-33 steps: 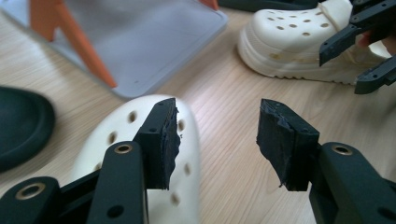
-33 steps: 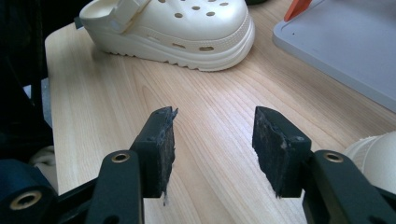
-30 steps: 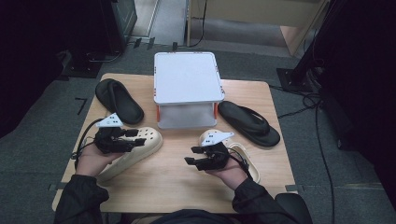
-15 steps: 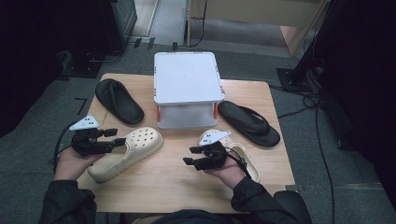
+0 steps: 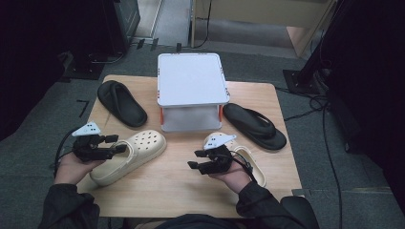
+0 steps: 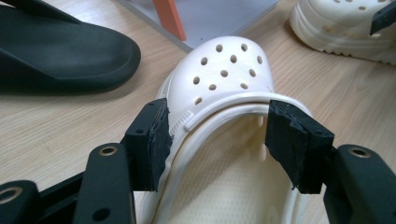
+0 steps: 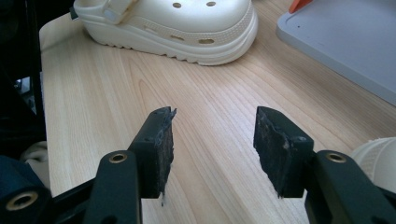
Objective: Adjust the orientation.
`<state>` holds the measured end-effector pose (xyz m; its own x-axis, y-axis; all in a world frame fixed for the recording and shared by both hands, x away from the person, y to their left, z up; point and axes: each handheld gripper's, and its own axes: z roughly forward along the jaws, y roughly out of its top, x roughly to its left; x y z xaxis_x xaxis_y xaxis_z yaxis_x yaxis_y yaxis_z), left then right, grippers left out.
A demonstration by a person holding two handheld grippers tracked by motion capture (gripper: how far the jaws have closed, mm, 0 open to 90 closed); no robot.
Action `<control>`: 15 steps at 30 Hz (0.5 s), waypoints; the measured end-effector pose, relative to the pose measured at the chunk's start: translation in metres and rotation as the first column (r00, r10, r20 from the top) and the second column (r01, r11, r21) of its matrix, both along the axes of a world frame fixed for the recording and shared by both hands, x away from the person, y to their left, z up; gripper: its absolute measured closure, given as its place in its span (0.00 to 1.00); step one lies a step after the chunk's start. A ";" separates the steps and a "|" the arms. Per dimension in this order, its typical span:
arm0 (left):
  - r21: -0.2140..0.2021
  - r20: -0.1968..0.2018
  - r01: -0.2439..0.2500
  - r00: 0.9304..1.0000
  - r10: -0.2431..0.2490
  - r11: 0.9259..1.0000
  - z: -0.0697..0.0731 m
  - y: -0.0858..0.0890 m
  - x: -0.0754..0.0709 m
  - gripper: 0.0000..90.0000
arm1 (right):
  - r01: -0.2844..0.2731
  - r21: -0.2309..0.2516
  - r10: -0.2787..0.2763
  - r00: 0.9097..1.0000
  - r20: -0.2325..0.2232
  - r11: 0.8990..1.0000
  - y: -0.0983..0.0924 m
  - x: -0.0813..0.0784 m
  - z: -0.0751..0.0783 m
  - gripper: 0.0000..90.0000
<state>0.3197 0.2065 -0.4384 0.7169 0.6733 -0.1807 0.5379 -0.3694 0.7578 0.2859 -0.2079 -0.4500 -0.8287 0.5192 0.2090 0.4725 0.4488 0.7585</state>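
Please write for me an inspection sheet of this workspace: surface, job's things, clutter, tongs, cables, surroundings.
Surface: light wooden table, square.
Job's things: cream perforated foam clog at the left tongs; second cream clog under the right hand.
Clutter: two black rubber flip-flop sandals; white two-level stand with orange posts at the middle back.
Tongs: left tongs have just been opening, jaws astride the clog's heel opening, not pressing; right tongs open over bare wood.
Cables: black cable trails from the left tongs; more on the floor.
Surroundings: grey carpet floor, dark furniture.

Black tongs (image 5: 116, 144) with brass-ringed screw holes, rough dark pads, grey three-cornered top plates, black cables, dark sleeves.
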 end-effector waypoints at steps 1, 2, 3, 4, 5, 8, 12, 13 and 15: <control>0.005 -0.002 -0.003 1.000 0.003 1.000 -0.002 0.000 0.001 0.45 | 0.004 -0.002 -0.004 1.000 0.000 1.000 -0.001 0.000 0.000 0.53; 0.008 -0.008 -0.001 1.000 0.001 1.000 -0.004 0.000 0.002 0.45 | 0.004 -0.003 -0.004 1.000 0.002 1.000 -0.001 0.000 0.000 0.53; 0.005 -0.011 0.003 1.000 -0.003 1.000 -0.005 0.000 0.003 0.44 | 0.008 -0.002 -0.008 1.000 -0.001 1.000 -0.001 0.000 0.000 0.53; -0.008 -0.013 0.004 1.000 -0.004 1.000 -0.006 0.002 0.005 0.44 | 0.008 -0.002 -0.008 1.000 0.000 1.000 -0.001 0.000 0.000 0.53; -0.012 -0.015 0.005 1.000 -0.006 1.000 -0.006 0.002 0.005 0.44 | 0.010 -0.004 -0.010 1.000 -0.002 1.000 -0.001 0.000 0.000 0.53; -0.035 -0.017 0.020 1.000 -0.021 0.999 -0.009 0.005 0.008 0.44 | 0.009 -0.011 -0.009 1.000 -0.002 1.000 -0.001 0.000 -0.001 0.52; -0.059 -0.030 0.047 0.998 -0.049 0.997 -0.012 0.009 0.011 0.44 | 0.005 -0.015 -0.006 1.000 -0.003 1.000 0.000 0.000 -0.002 0.52; -0.049 -0.024 0.050 0.998 -0.051 0.998 -0.012 0.009 0.010 0.44 | 0.009 -0.017 -0.009 1.000 -0.002 1.000 -0.001 -0.001 -0.002 0.52; -0.034 -0.027 0.050 0.998 -0.051 0.998 -0.013 0.009 0.010 0.45 | 0.012 -0.013 -0.012 1.000 0.000 1.000 -0.002 -0.001 -0.001 0.52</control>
<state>0.3301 0.2151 -0.4518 0.7446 0.6293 -0.2228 0.5398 -0.3713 0.7554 0.2848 -0.2098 -0.4515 -0.8225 0.5316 0.2023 0.4781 0.4533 0.7523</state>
